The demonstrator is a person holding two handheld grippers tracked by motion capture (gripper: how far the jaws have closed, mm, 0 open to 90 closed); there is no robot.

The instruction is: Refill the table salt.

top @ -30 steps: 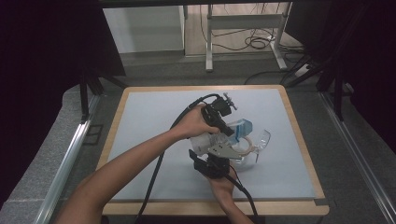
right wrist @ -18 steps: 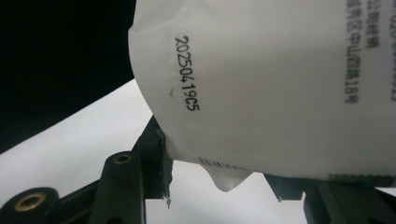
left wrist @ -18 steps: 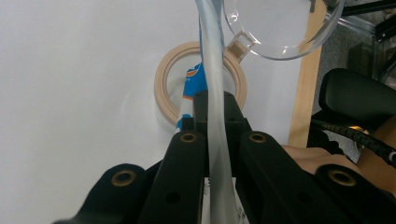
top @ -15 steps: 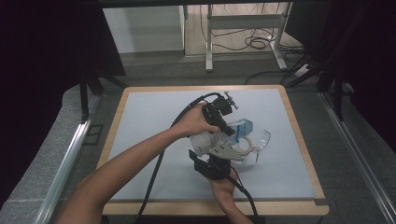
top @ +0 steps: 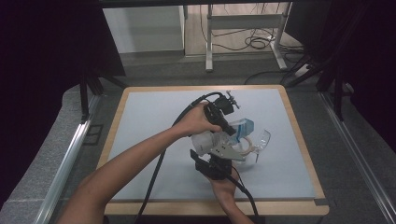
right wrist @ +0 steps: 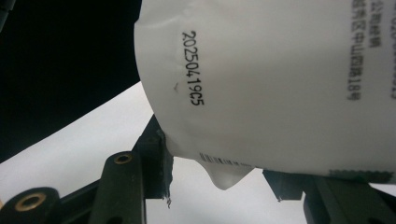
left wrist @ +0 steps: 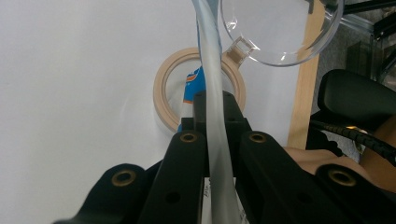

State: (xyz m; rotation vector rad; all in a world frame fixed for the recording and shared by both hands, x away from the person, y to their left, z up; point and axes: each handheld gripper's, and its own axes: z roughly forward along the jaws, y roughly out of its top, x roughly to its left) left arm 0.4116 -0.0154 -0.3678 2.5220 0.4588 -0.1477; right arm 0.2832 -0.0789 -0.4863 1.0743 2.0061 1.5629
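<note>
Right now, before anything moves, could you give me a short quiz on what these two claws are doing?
1. True or false: the left claw is shut on a clear plastic strip.
2. What does the right claw grip: A a spoon, B a white printed pouch, C a sponge?
3. What colour is the ring lying on the table?
Key: 1 true; 2 B; 3 beige.
</note>
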